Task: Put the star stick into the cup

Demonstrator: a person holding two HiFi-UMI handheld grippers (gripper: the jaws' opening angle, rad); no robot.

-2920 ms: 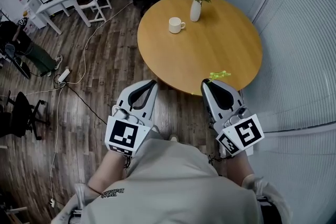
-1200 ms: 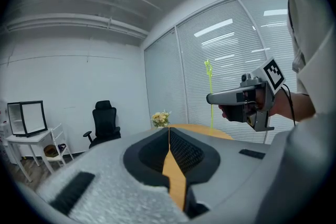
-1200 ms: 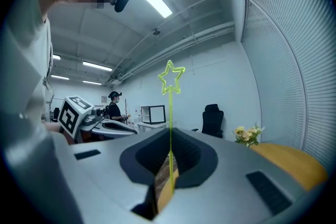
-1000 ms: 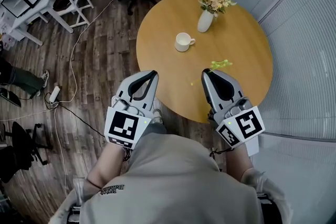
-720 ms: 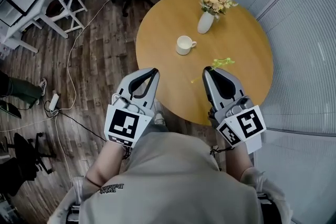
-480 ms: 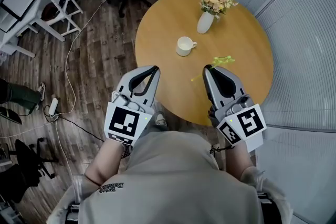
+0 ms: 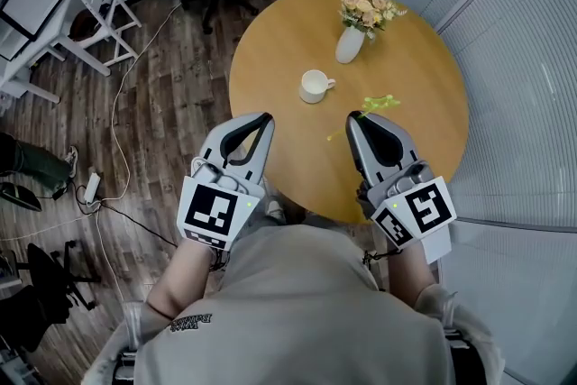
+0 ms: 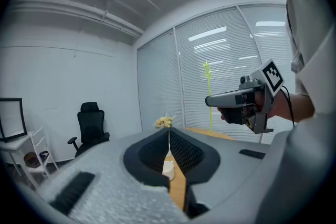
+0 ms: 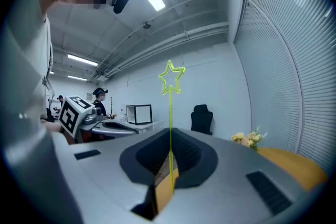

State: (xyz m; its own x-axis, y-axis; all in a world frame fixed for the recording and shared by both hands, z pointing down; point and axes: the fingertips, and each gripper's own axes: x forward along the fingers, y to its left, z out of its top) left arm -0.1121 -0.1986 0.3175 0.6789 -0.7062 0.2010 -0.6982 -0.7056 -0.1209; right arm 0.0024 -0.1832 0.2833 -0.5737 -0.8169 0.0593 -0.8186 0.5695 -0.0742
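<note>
We pinched the thin green star stick (image 9: 170,113) between the jaws of our right gripper (image 7: 359,118), and its star end pointed up. Our left gripper (image 7: 263,118) had its jaws pressed together with nothing in them. Both hung by the near edge of the round wooden table (image 7: 424,95). The small white cup (image 7: 313,87) sat at 11 o'clock from the right gripper, apart from the stick. A white vase of flowers (image 7: 350,45) stood at 1 o'clock from the cup.

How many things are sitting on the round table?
2. A white ceramic cup sits near the middle of the round wooden table, a white vase of flowers farther back. The right claw, holding the green star stick, may hide a little.
</note>
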